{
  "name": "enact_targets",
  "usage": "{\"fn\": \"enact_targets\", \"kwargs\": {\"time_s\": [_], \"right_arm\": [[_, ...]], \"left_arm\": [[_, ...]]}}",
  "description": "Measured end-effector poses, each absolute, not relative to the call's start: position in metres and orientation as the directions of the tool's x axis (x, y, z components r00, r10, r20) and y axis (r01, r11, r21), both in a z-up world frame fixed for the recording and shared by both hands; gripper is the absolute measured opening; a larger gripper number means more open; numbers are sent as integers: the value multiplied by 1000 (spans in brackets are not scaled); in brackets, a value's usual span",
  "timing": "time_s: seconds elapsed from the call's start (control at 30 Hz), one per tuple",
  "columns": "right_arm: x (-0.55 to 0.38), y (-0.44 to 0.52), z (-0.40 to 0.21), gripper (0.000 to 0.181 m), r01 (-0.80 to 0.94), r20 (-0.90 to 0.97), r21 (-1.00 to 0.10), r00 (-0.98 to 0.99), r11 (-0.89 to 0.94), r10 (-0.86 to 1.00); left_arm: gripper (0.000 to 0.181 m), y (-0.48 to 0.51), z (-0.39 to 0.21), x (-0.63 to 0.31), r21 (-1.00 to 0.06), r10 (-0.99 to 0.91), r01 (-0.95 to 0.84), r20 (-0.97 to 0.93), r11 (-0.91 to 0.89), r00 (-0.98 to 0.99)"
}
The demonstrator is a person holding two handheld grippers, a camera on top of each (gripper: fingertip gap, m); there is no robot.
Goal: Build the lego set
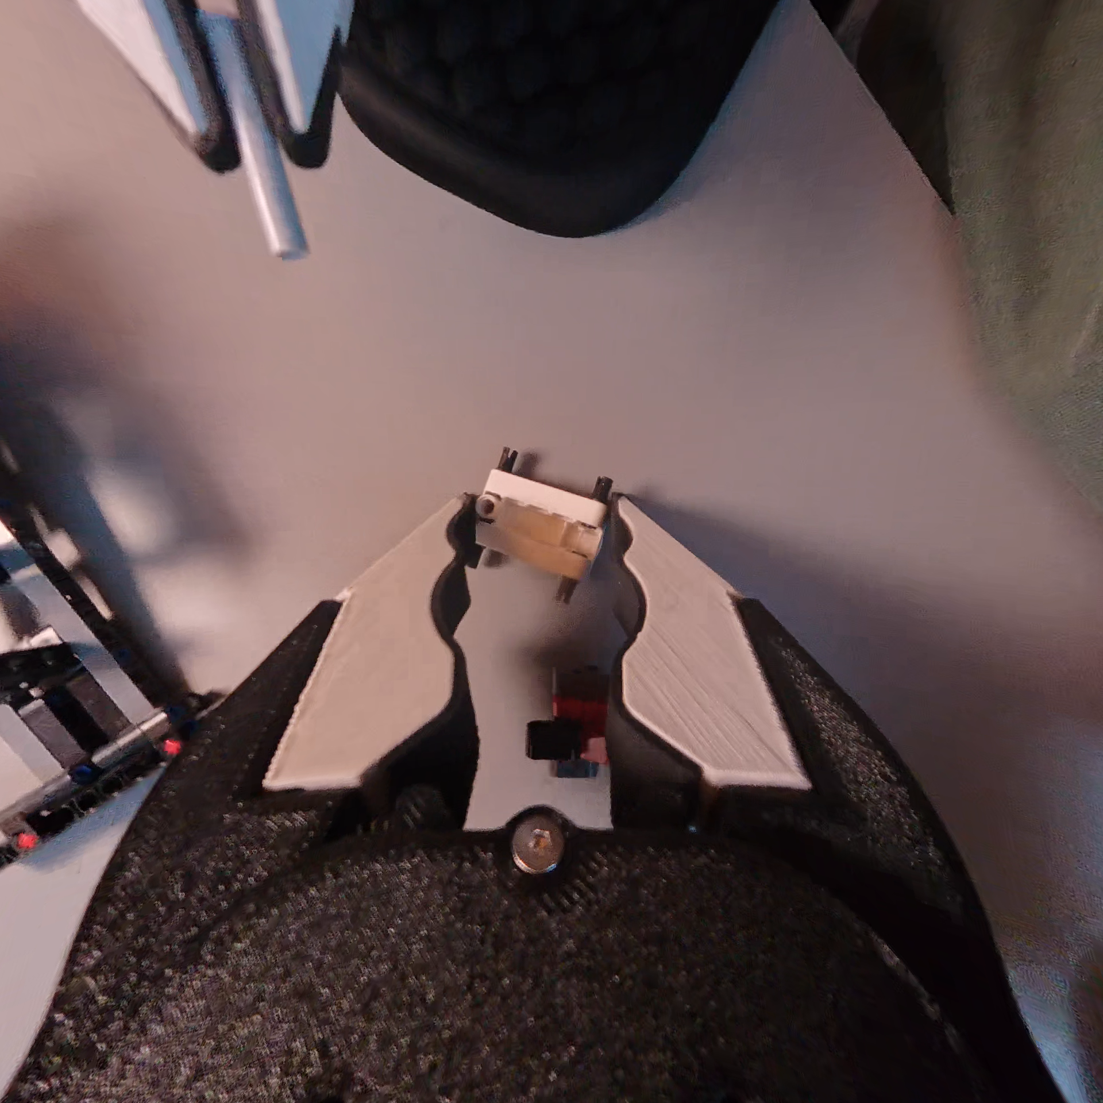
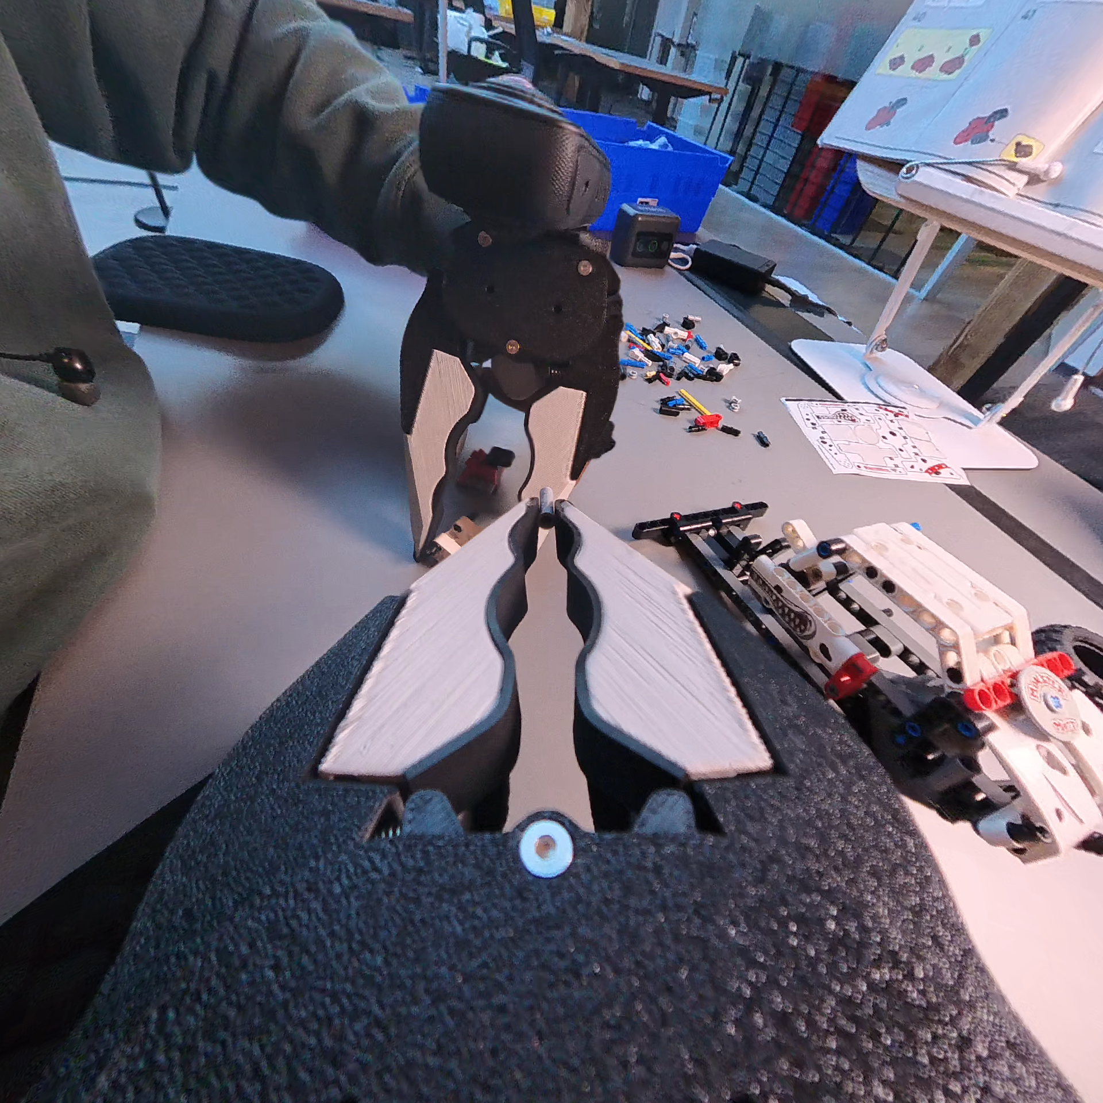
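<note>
Two ridged grey-fingered grippers work over the smooth table (image 2: 298, 477). Left gripper (image 1: 544, 525) clamps a boxy white brick assembly (image 1: 540, 531) with black pins. Right gripper (image 2: 544, 507) pinches a slim grey axle (image 2: 545, 504). At 3 o'clock lies the white beam-built vehicle (image 2: 931, 644).

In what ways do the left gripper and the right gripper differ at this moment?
The left gripper holds a white block with black pins; the right gripper holds a thin grey axle. The left jaws stand wider apart; the right jaws are almost shut. The left gripper points down at the table; the right reaches more level. Both have grey fingers with black edges.
</note>
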State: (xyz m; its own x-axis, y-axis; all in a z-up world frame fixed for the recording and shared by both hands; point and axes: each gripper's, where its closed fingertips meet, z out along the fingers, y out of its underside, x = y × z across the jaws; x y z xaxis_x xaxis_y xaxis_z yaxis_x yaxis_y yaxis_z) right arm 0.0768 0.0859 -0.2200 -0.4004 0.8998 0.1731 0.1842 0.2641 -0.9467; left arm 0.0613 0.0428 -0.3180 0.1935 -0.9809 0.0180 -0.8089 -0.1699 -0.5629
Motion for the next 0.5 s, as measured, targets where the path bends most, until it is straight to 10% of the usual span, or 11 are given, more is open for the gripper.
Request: {"fn": "enact_targets", "kwargs": {"time_s": [0.23,0.5], "right_arm": [[63,58,-193,5,56,175,-974,-441,221,880],[29,-10,-200,4,115,235,-921,-598,372,766]], "left_arm": [[44,25,-232,59,-906,-881,-286,165,-313,443],[44,-11,-215,38,-949,-788,-40,236,-313,569]]}}
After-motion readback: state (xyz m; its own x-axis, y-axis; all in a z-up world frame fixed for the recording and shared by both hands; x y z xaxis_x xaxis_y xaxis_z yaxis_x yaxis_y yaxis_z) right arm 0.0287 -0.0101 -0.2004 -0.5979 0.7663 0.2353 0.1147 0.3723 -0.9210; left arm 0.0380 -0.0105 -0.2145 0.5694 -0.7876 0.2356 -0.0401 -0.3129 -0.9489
